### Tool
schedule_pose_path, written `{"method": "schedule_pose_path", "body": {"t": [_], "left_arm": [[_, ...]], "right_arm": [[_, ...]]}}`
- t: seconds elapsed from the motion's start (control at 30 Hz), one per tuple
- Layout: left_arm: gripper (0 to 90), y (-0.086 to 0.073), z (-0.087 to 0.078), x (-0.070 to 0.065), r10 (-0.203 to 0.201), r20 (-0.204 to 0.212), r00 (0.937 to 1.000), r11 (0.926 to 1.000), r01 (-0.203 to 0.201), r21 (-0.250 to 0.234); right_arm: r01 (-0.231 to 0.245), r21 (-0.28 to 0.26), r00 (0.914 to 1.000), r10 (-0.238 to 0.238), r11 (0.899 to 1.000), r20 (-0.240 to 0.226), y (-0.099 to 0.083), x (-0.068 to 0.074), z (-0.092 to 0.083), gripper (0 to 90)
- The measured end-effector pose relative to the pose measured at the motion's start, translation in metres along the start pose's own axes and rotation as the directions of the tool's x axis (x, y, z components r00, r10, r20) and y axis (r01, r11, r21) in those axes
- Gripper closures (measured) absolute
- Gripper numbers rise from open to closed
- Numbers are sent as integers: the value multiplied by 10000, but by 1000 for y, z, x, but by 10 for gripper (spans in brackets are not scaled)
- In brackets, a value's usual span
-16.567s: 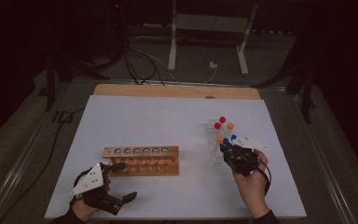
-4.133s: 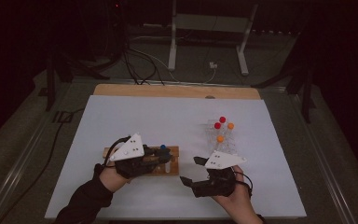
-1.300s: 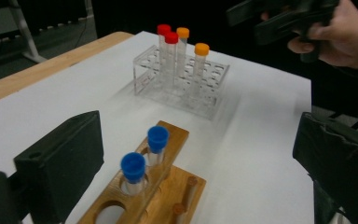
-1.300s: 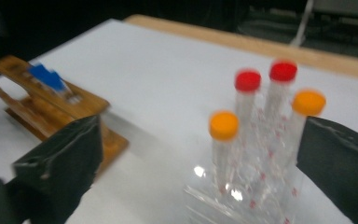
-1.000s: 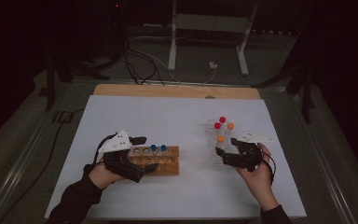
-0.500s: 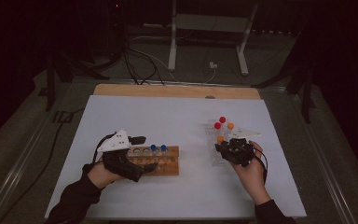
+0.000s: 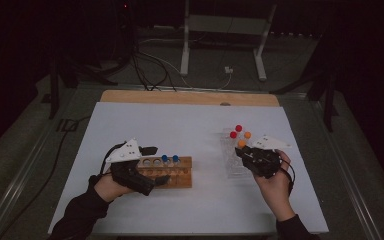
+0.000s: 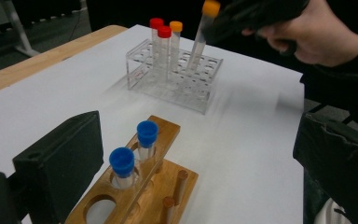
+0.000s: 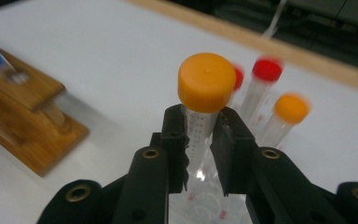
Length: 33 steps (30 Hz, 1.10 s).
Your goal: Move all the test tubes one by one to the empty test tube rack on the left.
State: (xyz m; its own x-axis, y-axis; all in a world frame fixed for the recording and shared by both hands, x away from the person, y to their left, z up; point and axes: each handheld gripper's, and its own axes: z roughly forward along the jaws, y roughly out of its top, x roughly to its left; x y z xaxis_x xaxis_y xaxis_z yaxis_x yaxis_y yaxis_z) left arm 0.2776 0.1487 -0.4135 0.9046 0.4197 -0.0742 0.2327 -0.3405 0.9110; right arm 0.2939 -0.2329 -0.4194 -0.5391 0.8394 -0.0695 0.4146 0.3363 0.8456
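The room is dim, its edges and floor almost black; the white table top [image 7: 190,125] is the one bright patch, lit softly from above with faint shadows. Close up, the orange-capped tube [image 9: 206,93] looks sharp, while the red caps [image 9: 266,70] behind it and the wooden rack [image 9: 23,121] smear with motion blur.

No legible text, brand or number is found in any view. Fine black graduation ticks are seen printed down the clear wall of the orange-capped tube [image 9: 200,126], but no figures beside them can be made out. Faint red markings are noted on the clear rack [image 9: 205,205] below that tube and on its near wall in the left gripper view; they are too blurred and small to be read.
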Motion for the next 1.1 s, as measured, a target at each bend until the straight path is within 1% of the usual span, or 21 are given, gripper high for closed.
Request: {"method": "schedule_pose_path", "body": {"t": [0.03, 0.1, 0.13, 0.2, 0.23, 0.27, 0.3, 0.33, 0.4, 0.47, 0.5, 0.53, 0.6, 0.77, 0.8, 0.83, 0.87, 0.9, 0.93, 0.97, 1.1], "left_arm": [[25, 0, 0, -1, 22, 13, 10000, 10000, -22, 23], [25, 1, 1, -2, 14, 65, 10000, 10000, -14, -24], [26, 2, 1, -3, 16, 135, 9999, 10000, -15, -27], [26, 3, 2, -5, 54, 146, 9999, 10000, -53, -63], [27, 4, 2, -7, 66, 244, 9997, 9999, -64, -86], [27, 4, 3, -8, 128, 256, 9996, 9999, -126, -86], [27, 5, 3, -10, 136, 291, 9995, 9999, -133, -101], [28, 6, 3, -11, 179, 388, 9991, 9998, -177, -71], [29, 7, 5, -15, 241, 479, 9986, 9997, -239, -46], [29, 8, 6, -18, 230, 603, 9979, 9997, -225, -89], [31, 9, 7, -20, 299, 633, 9975, 9995, -294, -99], [36, 9, 8, -21, 297, 687, 9972, 9995, -290, -124], [39, 9, 11, -24, 254, 882, 9958, 9996, -242, -145], [69, 7, 22, -33, 367, 1133, 9929, 9993, -356, -119], [80, 7, 23, -33, 420, 1083, 9932, 9991, -410, -114], [90, 7, 24, -34, 415, 1142, 9926, 9991, -400, -156], [138, 6, 25, -34, 453, 1169, 9921, 9988, -427, -248], [167, 6, 26, -35, 473, 1173, 9920, 9986, -444, -278], [184, 6, 27, -35, 462, 1265, 9909, 9987, -432, -260], [224, 6, 28, -36, 499, 1307, 9902, 9985, -464, -300], [351, 4, 32, -39, 603, 1490, 9870, 9981, -580, -200]], "right_arm": [[-7, -152, 9999, 5, 9999, -112, 3, 1, -6, 756], [71, -470, 9998, -80, 9989, -190, 9, 5, -15, 756], [111, -525, 9993, -129, 9986, -344, 11, 8, -19, 756], [254, -522, 9970, -291, 9983, -711, 13, 17, -23, 756], [350, -448, 9942, -394, 9984, -1004, 13, 22, -23, 756], [464, -332, 9912, -501, 9984, -1223, 13, 28, -22, 756], [616, -216, 9874, -641, 9979, -1444, 12, 34, -20, 756], [826, -31, 9818, -819, 9966, -1715, 12, 40, -18, 756], [1095, 244, 9718, -1019, 9937, -2127, 10, 52, -14, 756], [1291, 458, 9590, -1129, 9906, -2600, 9, 62, -11, 756], [1337, 516, 9531, -1142, 9897, -2803, 8, 67, -10, 756], [1420, 595, 9456, -1176, 9881, -3033, 7, 72, -8, 756], [1638, 660, 9332, -1329, 9843, -3338, 5, 82, -5, 756], [2035, 715, 9049, -1597, 9765, -3945, 2, 103, 0, 756], [2064, 716, 9009, -1610, 9758, -4032, 2, 106, 0, 756], [2124, 707, 8961, -1654, 9746, -4118, 2, 108, 0, 756], [2136, 707, 8919, -1649, 9744, -4212, 2, 111, 1, 756], [2189, 714, 8886, -1687, 9731, -4265, 1, 114, 1, 756], [2227, 714, 8853, -1710, 9723, -4325, 1, 116, 1, 756], [2277, 701, 8816, -1751, 9712, -4383, 1, 118, 2, 756], [2308, 686, 8769, -1769, 9706, -4469, 3, 122, 3, 756]]}}
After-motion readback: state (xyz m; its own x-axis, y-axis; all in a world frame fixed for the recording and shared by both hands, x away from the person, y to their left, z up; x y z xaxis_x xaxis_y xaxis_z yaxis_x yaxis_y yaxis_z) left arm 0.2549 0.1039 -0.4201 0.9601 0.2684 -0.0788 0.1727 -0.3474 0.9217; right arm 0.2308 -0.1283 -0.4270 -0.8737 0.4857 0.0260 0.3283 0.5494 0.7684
